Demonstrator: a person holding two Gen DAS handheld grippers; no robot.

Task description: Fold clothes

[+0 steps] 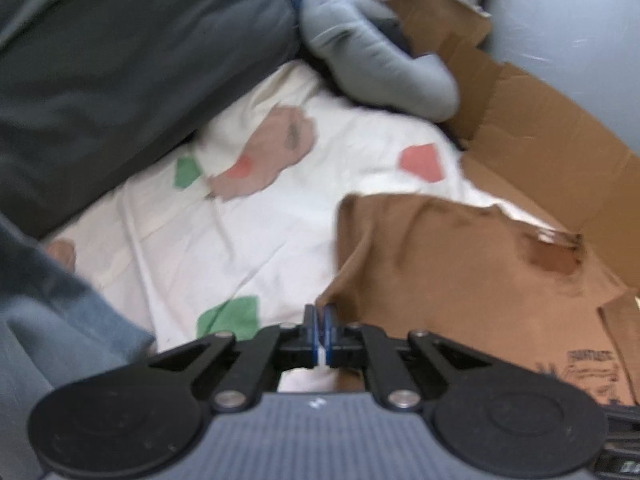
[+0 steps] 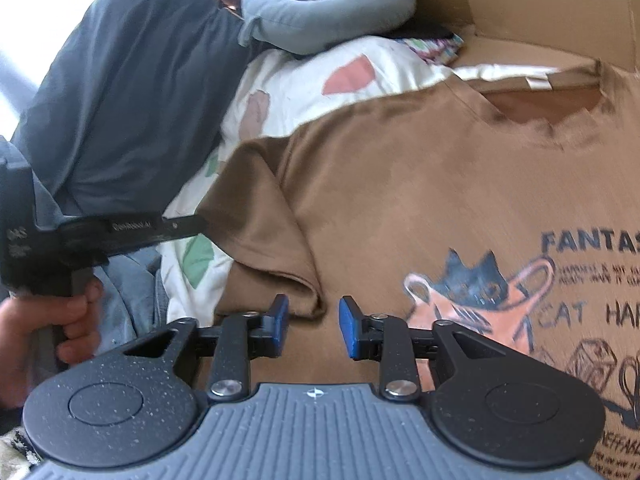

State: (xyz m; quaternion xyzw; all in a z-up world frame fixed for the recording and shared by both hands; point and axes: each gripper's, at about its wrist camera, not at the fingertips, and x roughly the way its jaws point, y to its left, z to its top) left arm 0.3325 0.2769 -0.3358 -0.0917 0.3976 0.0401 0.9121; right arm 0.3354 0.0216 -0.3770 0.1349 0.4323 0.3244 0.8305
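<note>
Basically brown tee (image 2: 400, 168) lies flat on bed sheet (image 1: 280, 200): soft, light, floppy. Left gripper (image 1: 319, 330) fingers pinched on sleeve edge; right gripper (image 2: 313, 322) fingers half open, empty, w/ hem below.

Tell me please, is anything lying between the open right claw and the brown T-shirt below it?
Nothing visible. The right claw hangs open directly over the brown T-shirt, with only bare fabric between its blue pads. The left claw is off at the sleeve edge.
</note>
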